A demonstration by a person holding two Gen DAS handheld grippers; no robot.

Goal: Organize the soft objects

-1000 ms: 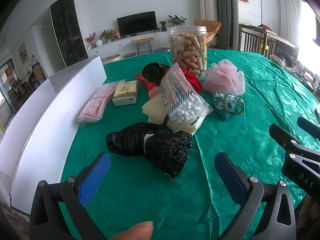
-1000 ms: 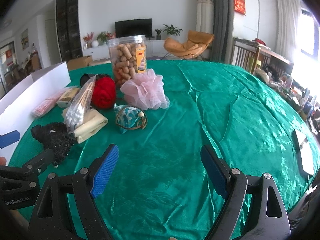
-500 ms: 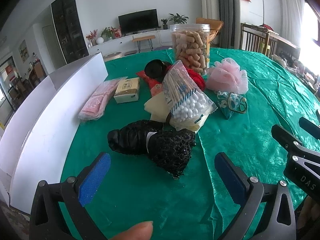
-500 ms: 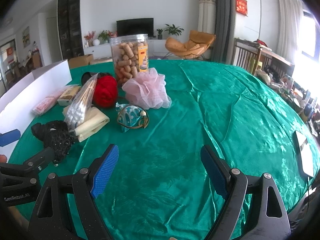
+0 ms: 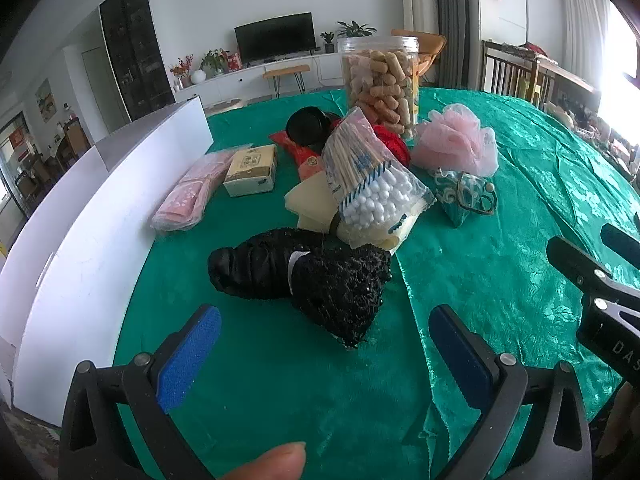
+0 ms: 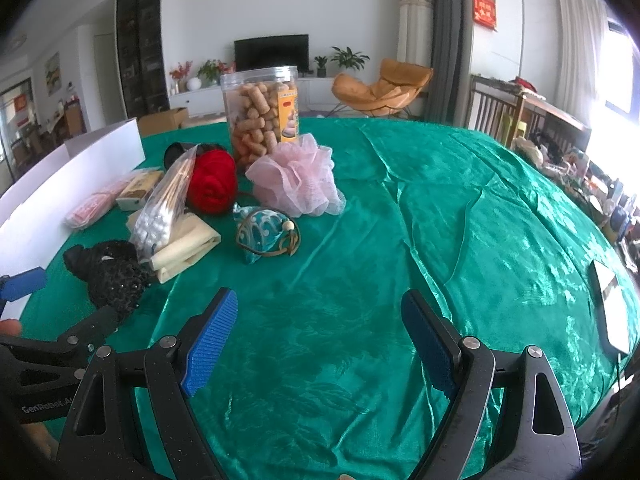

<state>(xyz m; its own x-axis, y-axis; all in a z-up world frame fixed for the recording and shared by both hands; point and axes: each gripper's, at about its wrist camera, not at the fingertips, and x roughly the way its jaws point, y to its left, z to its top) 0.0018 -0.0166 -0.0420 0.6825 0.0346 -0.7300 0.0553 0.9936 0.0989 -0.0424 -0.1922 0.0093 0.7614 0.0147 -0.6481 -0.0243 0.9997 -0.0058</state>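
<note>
A black knitted bundle point(image 5: 304, 276) lies on the green tablecloth just ahead of my open, empty left gripper point(image 5: 324, 344); it also shows in the right wrist view point(image 6: 112, 272). Behind it lie a bag of cotton swabs point(image 5: 372, 184), a cream cloth point(image 5: 312, 204), red yarn point(image 6: 212, 184), a pink mesh pouf point(image 6: 296, 180) and a teal pouch point(image 6: 264, 232). My right gripper point(image 6: 316, 340) is open and empty over bare cloth, right of the pile.
A white box point(image 5: 80, 216) stands along the table's left edge. A pink packet point(image 5: 188, 196) and a tissue pack point(image 5: 252, 172) lie beside it. A tall jar of snacks point(image 5: 380, 84) stands at the back. A phone point(image 6: 608, 304) lies far right.
Both grippers have moved slightly forward toward the pile; the black bundle sits a little nearer the left fingers. Nothing was grasped.
</note>
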